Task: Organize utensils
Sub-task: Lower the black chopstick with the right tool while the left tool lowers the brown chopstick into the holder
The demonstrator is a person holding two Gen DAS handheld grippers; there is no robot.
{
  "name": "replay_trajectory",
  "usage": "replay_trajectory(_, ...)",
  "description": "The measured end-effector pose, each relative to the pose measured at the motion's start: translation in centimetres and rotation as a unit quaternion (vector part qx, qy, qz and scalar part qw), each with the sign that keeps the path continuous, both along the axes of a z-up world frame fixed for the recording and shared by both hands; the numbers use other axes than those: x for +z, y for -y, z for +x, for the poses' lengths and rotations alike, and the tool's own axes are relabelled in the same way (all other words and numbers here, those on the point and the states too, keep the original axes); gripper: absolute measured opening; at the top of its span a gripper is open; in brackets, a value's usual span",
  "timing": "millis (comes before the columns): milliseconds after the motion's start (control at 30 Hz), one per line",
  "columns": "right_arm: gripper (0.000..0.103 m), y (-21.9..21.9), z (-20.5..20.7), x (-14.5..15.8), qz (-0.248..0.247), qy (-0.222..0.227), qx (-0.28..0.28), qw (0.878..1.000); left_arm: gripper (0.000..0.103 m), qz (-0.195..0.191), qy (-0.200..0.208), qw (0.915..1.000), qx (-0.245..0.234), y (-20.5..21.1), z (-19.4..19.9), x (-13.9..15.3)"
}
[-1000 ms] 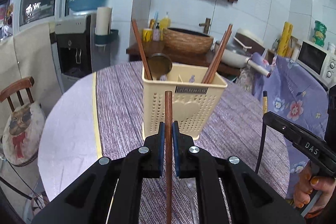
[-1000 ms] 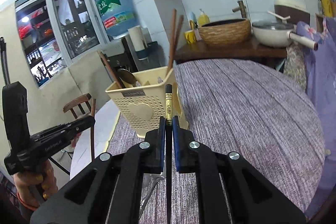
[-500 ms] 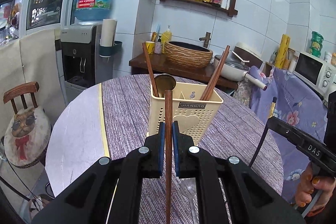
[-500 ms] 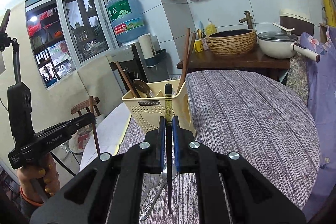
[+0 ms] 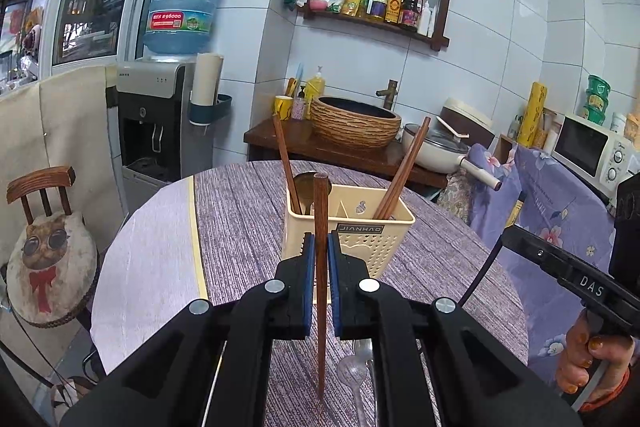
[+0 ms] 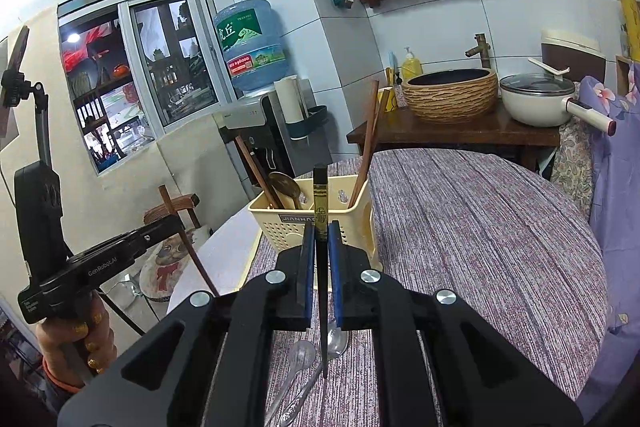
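Observation:
A cream utensil basket stands on the round table and holds brown chopsticks and a dark spoon. My left gripper is shut on a brown wooden chopstick, held upright in front of the basket and above the table. My right gripper is shut on a black chopstick with gold print, also upright before the basket. Under both grippers a clear plastic spoon and a metal spoon lie on the cloth.
A striped purple cloth covers the table, which ends in a bare pale strip at the left. A chair with a cat cushion stands beside it. Behind are a water dispenser, a woven basin and a pot.
Both grippers have risen with their chopsticks, whose lower tips now hang clear above the table. The basket looks lower and farther off in both views.

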State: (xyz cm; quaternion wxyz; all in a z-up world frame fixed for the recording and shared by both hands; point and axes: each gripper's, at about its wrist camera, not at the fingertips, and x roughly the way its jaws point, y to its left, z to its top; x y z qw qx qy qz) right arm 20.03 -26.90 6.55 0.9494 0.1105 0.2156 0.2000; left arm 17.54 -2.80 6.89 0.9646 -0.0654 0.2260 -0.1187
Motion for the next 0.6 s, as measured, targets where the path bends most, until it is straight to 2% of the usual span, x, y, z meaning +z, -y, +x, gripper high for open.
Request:
replay_trajectory(333,0.008,-0.5,0.8,2.3,0.003,0.01,0.02,1.0,0.007,-0.004,0.01,0.9999,-0.013,-0.1,0.7,2.3)
replay_trajectory(600,0.008,-1.1,2.3,6.5,-0.001,0.03,0.029,0.999,0.007,-0.008,0.034,0.9989,-0.031,-0.2,1.7,6.9)
